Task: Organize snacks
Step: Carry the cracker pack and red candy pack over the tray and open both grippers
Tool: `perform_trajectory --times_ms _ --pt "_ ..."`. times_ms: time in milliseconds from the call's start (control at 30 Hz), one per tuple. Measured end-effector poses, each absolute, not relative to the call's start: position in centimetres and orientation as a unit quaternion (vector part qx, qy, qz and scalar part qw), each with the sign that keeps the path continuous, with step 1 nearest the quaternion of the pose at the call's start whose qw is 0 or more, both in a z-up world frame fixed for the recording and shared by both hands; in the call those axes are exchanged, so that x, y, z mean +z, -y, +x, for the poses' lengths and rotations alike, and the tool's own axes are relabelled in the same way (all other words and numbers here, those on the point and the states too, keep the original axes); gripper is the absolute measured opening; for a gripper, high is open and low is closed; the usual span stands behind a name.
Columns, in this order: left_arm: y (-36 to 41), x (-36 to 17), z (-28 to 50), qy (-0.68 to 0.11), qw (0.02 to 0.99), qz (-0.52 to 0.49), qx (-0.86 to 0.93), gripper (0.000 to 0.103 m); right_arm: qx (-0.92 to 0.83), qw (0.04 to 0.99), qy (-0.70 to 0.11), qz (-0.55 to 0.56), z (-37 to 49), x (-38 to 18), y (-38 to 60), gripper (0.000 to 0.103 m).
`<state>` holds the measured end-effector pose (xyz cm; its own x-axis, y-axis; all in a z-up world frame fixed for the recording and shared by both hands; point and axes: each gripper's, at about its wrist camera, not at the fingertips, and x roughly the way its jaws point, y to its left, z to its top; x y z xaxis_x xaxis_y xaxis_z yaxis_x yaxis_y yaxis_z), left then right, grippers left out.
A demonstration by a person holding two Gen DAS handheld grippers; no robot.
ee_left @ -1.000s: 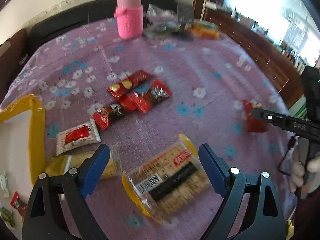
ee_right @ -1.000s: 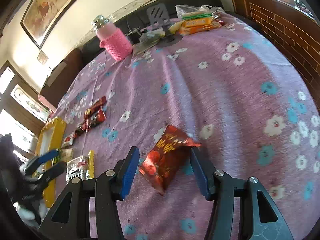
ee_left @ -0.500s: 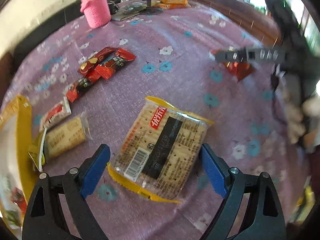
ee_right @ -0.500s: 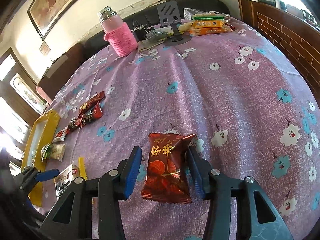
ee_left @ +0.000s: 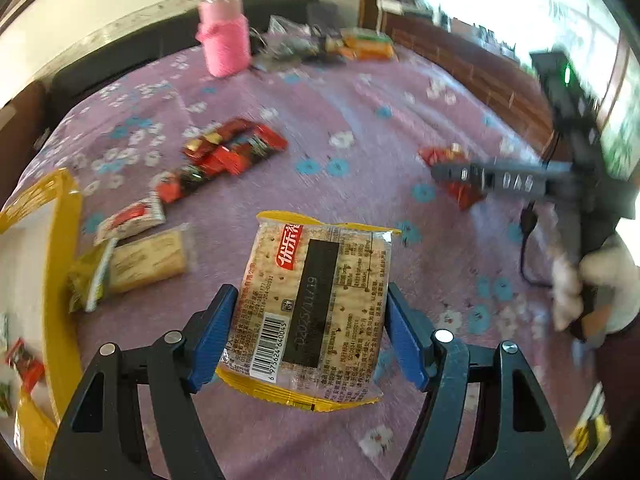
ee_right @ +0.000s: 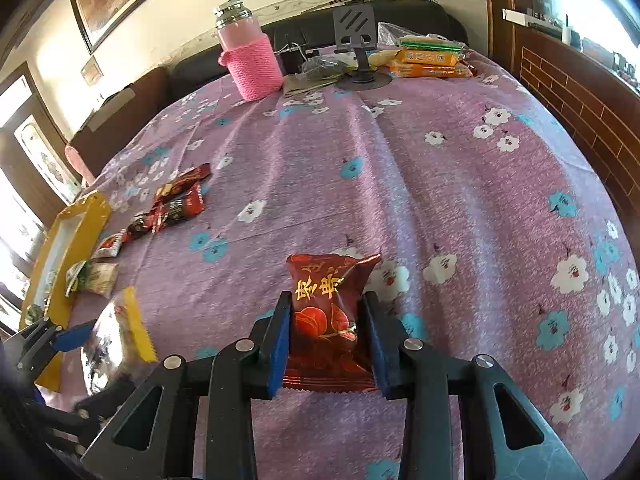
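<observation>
Your left tongs have just been closing onto the cracker pack: light, brittle, slippery film, so hold its long edges gently. Your right tongs have just been closing and now pinch the soft red snack bag at 3 and 9 o'clock.

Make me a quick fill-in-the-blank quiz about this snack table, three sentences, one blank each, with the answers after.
1. The left gripper has just been closing, and its blue pads now sit against the sides of a clear pack of ____.
2. The right gripper has just been closing on a dark ____ snack pouch with gold lettering.
3. The bottle at the far side of the floral tablecloth wears a knitted sleeve coloured ____.

Answers: crackers; red; pink
</observation>
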<state>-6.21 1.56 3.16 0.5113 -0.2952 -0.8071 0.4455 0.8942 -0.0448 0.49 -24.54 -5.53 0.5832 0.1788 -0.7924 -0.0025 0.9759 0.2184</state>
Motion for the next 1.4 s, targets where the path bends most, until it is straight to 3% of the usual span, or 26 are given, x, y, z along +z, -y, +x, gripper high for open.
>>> perform_trajectory --times_ms 400,667,1067,1400 --pt "-15.9 10.4 -7.9 -0.397 0.910 -0.010 -0.116 0.072 0.150 0.900 -0.404 0.069 -2.9 1.8 17.7 0.035" --pt "-25.8 10.6 -5.0 -0.420 0.907 -0.025 -0.010 0.072 0.260 0.870 -0.416 0.048 -2.2 4.1 6.5 0.034" --pt "-32.8 4.9 1.5 -0.475 0.876 -0.067 0.054 0.072 0.338 0.812 -0.475 -0.004 1.7 0.3 -11.5 0.034" --pt "-34.5 2.9 1.8 -0.494 0.861 -0.103 0.062 0.072 0.333 0.799 -0.500 -0.028 4.1 -3.7 -15.9 0.034"
